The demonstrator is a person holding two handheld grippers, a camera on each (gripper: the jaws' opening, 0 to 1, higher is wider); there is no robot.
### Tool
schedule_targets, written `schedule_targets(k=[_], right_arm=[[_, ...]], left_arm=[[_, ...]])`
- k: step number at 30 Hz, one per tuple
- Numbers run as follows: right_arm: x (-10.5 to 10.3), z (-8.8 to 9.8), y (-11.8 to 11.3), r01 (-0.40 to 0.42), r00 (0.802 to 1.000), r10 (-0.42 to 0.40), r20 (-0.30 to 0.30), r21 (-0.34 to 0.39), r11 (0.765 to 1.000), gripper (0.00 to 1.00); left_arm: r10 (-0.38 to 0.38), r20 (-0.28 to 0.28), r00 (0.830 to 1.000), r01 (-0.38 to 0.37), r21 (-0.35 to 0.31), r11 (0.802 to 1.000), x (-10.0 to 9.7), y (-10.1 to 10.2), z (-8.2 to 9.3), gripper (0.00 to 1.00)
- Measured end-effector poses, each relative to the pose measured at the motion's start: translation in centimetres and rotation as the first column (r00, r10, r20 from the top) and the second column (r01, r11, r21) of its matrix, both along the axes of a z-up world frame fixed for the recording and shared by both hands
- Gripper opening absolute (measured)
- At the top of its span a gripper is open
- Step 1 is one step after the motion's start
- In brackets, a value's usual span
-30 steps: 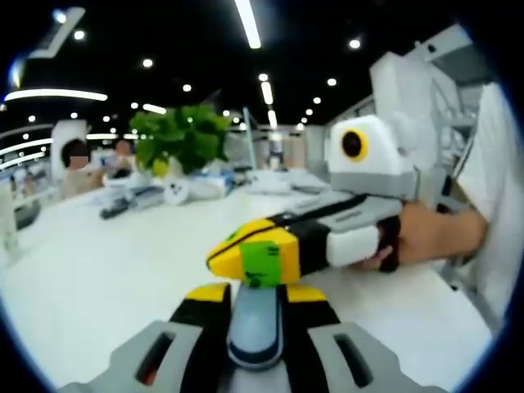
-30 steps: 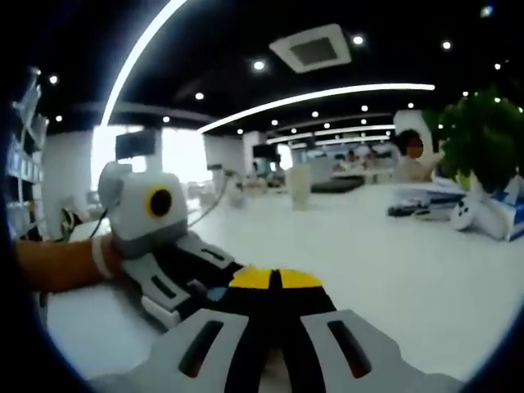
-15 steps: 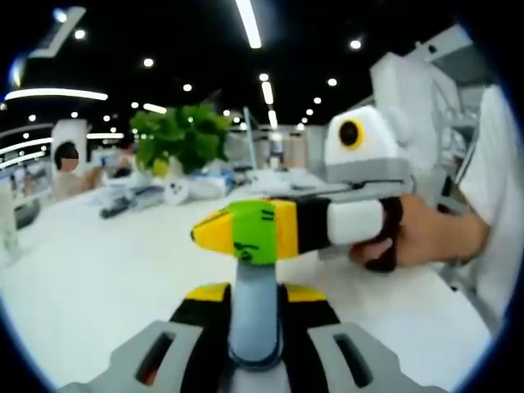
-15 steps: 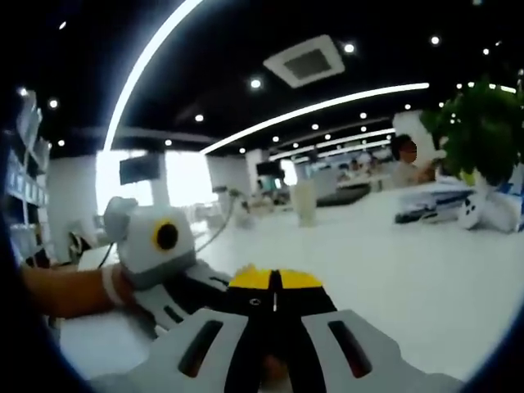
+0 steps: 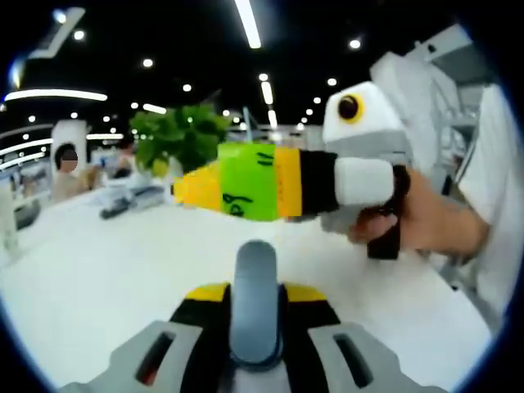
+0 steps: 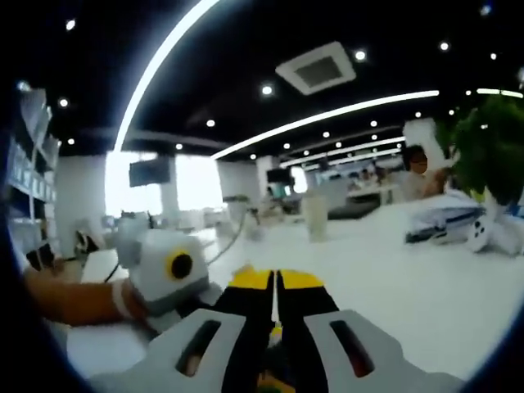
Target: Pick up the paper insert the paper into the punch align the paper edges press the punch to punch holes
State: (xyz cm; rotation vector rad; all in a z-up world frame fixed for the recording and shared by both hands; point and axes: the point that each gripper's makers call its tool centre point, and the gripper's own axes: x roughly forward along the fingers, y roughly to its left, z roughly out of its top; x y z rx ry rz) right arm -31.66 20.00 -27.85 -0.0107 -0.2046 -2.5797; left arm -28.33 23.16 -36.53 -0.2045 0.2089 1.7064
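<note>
Above your left gripper (image 5: 255, 282), clenched on a grey lever (image 5: 255, 307), hovers your closed right gripper (image 5: 237, 182), its green label's black marks unreadable.

No legible text, brand or number found. The green band (image 5: 250, 182) on the right gripper (image 5: 190, 187), at about 12 o'clock in the left gripper view, carries black marks, possibly handwriting, too blurred to read.

surface: white table (image 5: 98, 270)
landmark: green potted plant (image 5: 182, 135) at its far edge
beside plant: white controller-like object (image 5: 175, 191); dark flat object (image 5: 115, 210)
</note>
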Motion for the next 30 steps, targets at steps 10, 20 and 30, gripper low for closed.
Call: schedule_targets(k=[10,20,30], right_arm=[[-0.7,-2.4,5.0,-0.01,0.999,0.006,0.05,0.074,0.997,0.15],[-0.6,-4.2,6.5,-0.047,0.998,0.045,0.052,0.041,0.998,0.17],[-0.7,-4.2,7.2,-0.027,0.996,0.029,0.082,-0.035,0.999,0.19]], left_arm=[[0.0,-0.011,1.0,0.0,0.001,1.0,-0.1,0.0,0.1,0.26],[-0.002,-0.017,1.0,0.002,0.007,1.0,-0.1,0.1,0.3,0.26],[0.001,-0.012,1.0,-0.001,0.017,1.0,-0.1,0.1,0.4,0.37]])
